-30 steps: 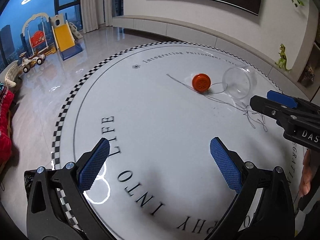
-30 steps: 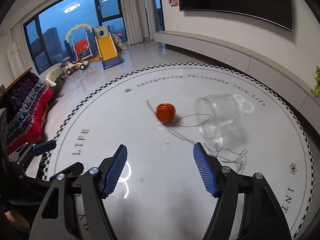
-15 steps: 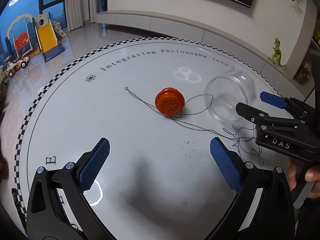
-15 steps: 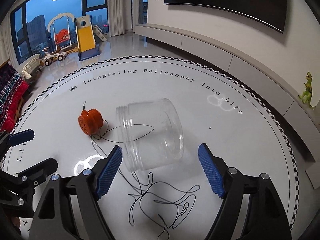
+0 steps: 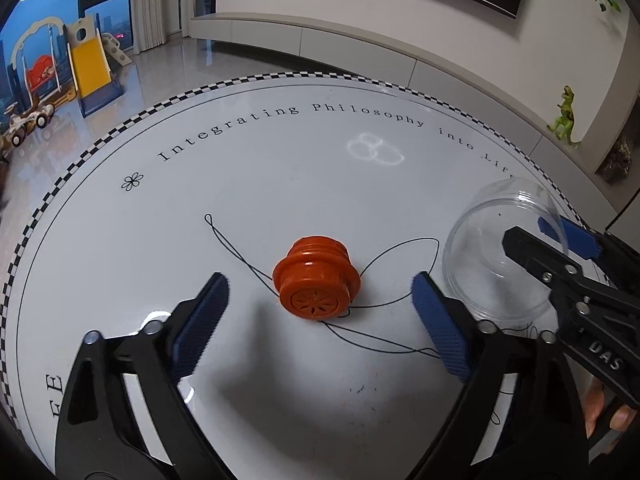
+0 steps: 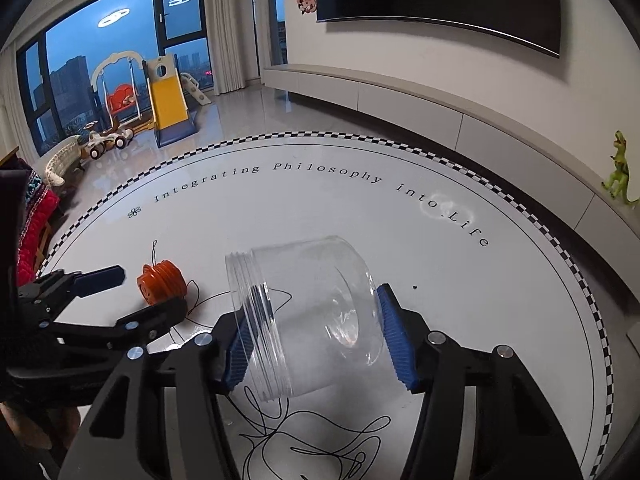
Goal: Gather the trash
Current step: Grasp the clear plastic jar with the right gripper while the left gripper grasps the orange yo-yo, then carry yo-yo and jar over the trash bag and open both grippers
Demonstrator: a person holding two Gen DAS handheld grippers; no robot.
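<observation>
An orange spool lies on its side on the round white table, with thin black thread trailing off it. My left gripper is open, its blue pads either side of the spool, just short of it. A clear plastic jar lies on its side to the right, mouth facing left. My right gripper is open with its pads on either side of the jar, close to its walls. The spool and a tangle of thread also show in the right wrist view.
The table has a checkered rim and printed lettering. Beyond it are a shiny floor, a play slide, a low wall cabinet and a green dinosaur toy. A red sofa stands at the left.
Both grippers have moved forward over the table. The left one has closed in on the spool. The right one has come around the jar, with its jaws a bit narrower.
</observation>
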